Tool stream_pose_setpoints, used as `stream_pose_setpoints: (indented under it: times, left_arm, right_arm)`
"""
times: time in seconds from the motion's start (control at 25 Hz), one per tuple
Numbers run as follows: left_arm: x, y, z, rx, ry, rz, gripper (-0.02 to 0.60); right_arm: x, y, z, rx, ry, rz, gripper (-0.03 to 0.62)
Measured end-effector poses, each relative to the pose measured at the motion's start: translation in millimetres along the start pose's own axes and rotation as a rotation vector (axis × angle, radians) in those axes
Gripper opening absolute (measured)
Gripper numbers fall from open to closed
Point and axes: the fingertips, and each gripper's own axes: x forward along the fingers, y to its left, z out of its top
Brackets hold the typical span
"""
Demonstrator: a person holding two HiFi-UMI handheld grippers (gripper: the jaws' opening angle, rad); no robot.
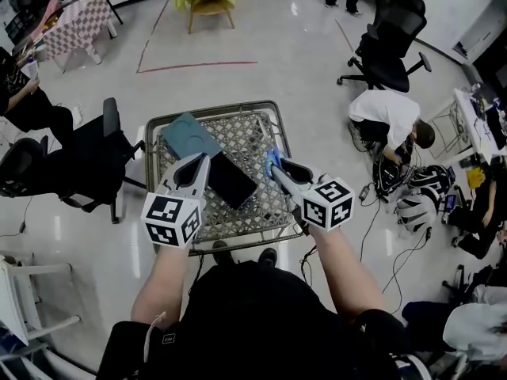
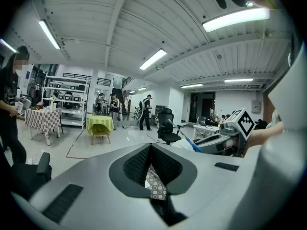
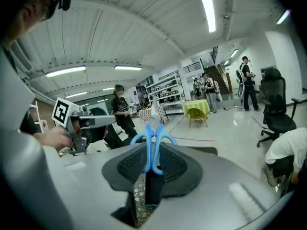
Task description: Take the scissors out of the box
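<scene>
The one print that reads clearly is the black-and-white square marker pattern on the cube of each gripper. The right gripper [image 3: 152,157] has its jaws closed partway on the one pair of scissors [image 3: 147,148]. Its pads press on the two blue handle loops, and the thin blades stick out past the jaw tips, away from the camera. In the head view the scissors' long axis runs in line with that gripper, blades toward 11 o'clock. They are outside the box and held over the right side of the wire mesh table [image 1: 249,137]. The box shows as two pieces lying on the mesh. One is a black part [image 1: 231,180] at about 8 o'clock from the scissors, and the other is a teal part [image 1: 188,135] touching it at its 10 o'clock. The left gripper [image 2: 151,147] has its two jaw tips together with nothing between them, and only the mesh shows through the gap below the tips. In the head view it sits over the left side of the box, at 9 o'clock from the right gripper. There are two grippers in all.
</scene>
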Motion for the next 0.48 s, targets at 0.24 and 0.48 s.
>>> stream_pose_setpoints:
  times: [0.24, 0.48]
  left_arm:
    - [-9, 4, 8, 0.004, -0.015, 0.039, 0.003]
    - [-21, 10, 18, 0.005, -0.037, 0.066, 0.003]
  right_arm:
    - [-29, 0, 33, -0.013, -0.1, 0.014, 0.094]
    - [-50, 1, 58, 0.0, -0.184, 0.02, 0.095]
